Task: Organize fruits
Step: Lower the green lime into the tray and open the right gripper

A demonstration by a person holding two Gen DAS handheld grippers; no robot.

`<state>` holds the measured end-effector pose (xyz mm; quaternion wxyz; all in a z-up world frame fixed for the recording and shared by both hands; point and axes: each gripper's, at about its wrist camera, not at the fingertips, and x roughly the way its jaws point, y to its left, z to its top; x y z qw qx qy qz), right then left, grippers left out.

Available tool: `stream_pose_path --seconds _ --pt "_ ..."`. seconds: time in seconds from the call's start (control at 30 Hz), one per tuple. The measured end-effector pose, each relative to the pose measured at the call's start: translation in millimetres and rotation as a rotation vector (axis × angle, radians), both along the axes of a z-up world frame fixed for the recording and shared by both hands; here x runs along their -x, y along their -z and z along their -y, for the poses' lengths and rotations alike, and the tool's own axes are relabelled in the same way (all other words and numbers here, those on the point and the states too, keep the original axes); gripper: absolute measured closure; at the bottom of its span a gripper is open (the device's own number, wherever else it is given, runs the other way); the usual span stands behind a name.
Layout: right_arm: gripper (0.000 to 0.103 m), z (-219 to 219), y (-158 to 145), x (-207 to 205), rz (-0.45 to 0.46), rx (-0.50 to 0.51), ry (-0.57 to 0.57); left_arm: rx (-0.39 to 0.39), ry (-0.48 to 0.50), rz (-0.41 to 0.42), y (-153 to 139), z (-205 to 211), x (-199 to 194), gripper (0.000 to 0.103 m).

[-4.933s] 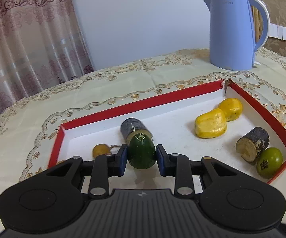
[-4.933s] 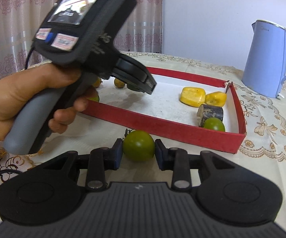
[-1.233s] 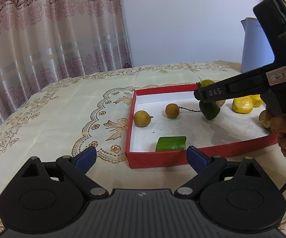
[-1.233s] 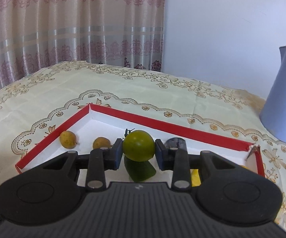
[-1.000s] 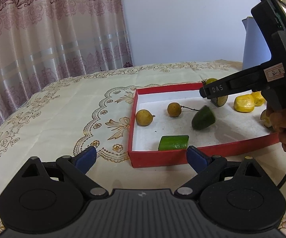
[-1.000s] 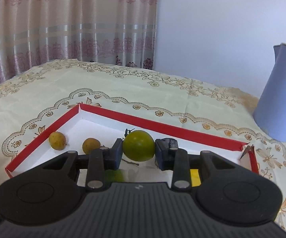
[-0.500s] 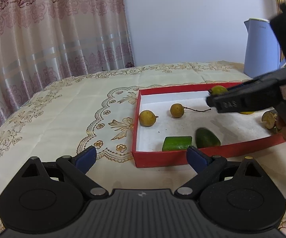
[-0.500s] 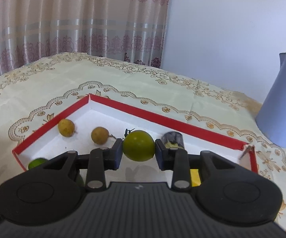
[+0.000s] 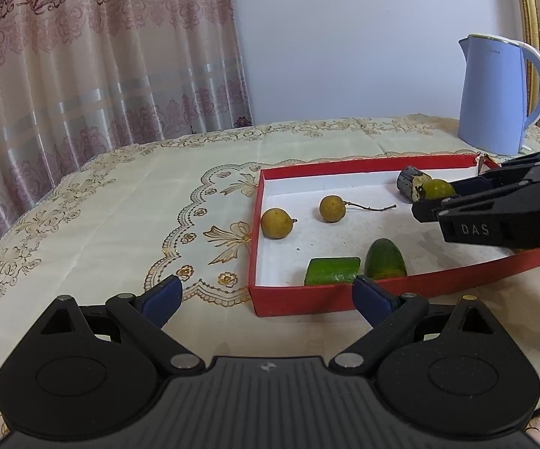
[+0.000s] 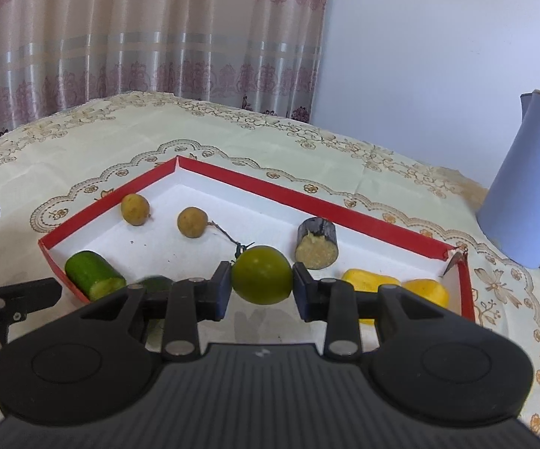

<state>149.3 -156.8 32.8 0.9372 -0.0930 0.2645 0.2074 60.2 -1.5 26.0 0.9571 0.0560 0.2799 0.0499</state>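
Observation:
My right gripper [image 10: 261,285] is shut on a round green fruit [image 10: 260,275] and holds it just above the white floor of the red tray [image 10: 307,204]. Close behind that fruit stands a dark sugarcane piece [image 10: 316,244]. From the left wrist view, the held fruit [image 9: 437,189] shows at the tray's far right. My left gripper [image 9: 266,297] is open and empty, in front of the tray's front wall [image 9: 457,275]. Inside that wall lie a cucumber piece [image 9: 331,276] and a dark green oval fruit [image 9: 385,264], side by side.
Two small yellow-brown fruits [image 9: 276,223] [image 9: 332,208] lie in the tray's left part. Two yellow pieces [image 10: 371,280] [image 10: 425,292] lie at its right end. A blue kettle [image 9: 498,93] stands beyond the tray on the patterned tablecloth [image 9: 120,205]. A curtain hangs behind.
The right gripper carried the green fruit rightward over the tray, up to the sugarcane piece. The dark green oval fruit rolled forward and settled beside the cucumber piece. The left gripper stayed put.

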Motion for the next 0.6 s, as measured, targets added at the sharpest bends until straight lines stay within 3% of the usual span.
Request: stream_pose_path --seconds 0.6 --pt "0.071 -5 8 -25 -0.044 -0.056 0.054 -0.008 -0.001 -0.016 2 3 -2 0.005"
